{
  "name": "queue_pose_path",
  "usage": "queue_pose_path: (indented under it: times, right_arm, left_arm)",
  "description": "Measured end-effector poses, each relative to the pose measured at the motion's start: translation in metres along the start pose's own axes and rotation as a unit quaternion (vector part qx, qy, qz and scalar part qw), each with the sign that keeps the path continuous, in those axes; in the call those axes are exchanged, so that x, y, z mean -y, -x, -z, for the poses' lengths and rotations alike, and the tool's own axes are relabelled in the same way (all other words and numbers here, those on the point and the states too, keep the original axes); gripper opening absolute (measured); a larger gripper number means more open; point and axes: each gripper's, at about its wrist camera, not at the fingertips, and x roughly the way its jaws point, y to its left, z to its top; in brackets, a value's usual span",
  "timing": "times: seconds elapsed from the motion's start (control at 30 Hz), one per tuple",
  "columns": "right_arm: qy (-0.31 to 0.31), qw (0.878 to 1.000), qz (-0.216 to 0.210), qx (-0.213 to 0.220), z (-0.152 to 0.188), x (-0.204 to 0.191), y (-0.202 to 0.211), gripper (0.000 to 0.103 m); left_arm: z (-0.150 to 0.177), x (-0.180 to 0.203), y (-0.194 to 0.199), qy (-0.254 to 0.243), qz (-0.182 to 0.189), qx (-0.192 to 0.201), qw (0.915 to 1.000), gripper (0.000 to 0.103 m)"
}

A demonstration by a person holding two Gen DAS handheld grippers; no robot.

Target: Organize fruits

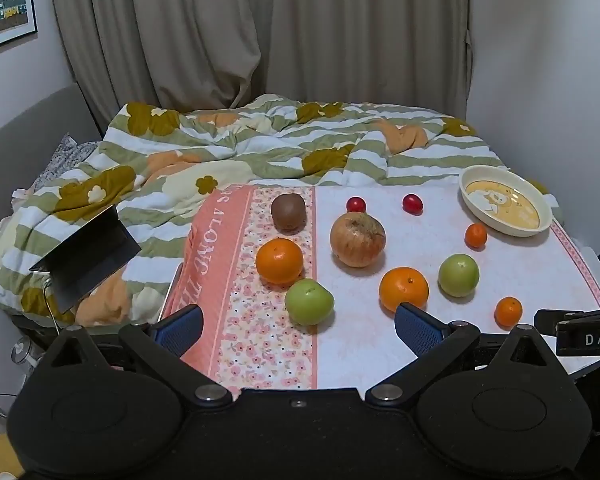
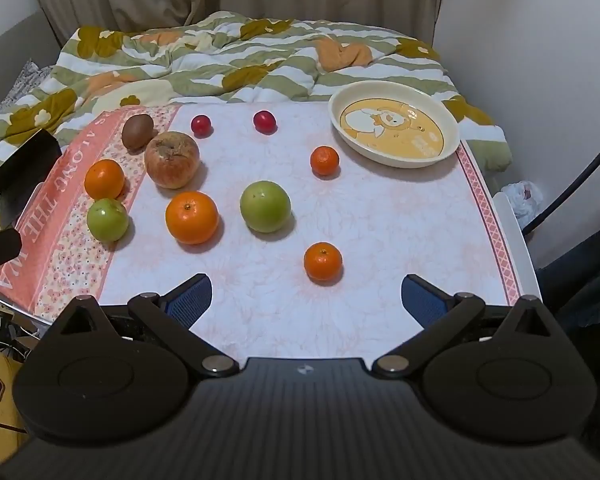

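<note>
As the bowl (image 2: 396, 158) at the far right has nothing in it and the fruits (image 2: 192, 218) lie scattered on the cloth (image 2: 380, 220), the task seems not begun, both the left gripper (image 1: 298, 326) and the right gripper (image 2: 306, 298) spread wide, holding nothing.

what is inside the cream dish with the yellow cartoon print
No fruit lies in the cream shallow dish; only its yellow cartoon print shows. Its near inner wall is hidden by the rim.

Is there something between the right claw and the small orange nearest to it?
Nothing visible. The right claw is open, and only bare tablecloth lies between its fingertips and the small orange. The green apple sits farther back.
</note>
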Motion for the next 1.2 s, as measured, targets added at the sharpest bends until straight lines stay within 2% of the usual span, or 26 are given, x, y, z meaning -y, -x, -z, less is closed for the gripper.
queue_pose_path:
  times: [1.2]
  right_arm:
    - [0.007,1.000,0.002,0.001,0.0007,-0.0056,0.0030,0.103]
  left_arm:
    - [-0.0013,-0.0050,0.0001,0.006,0.000,-0.001,1.0000,0.103]
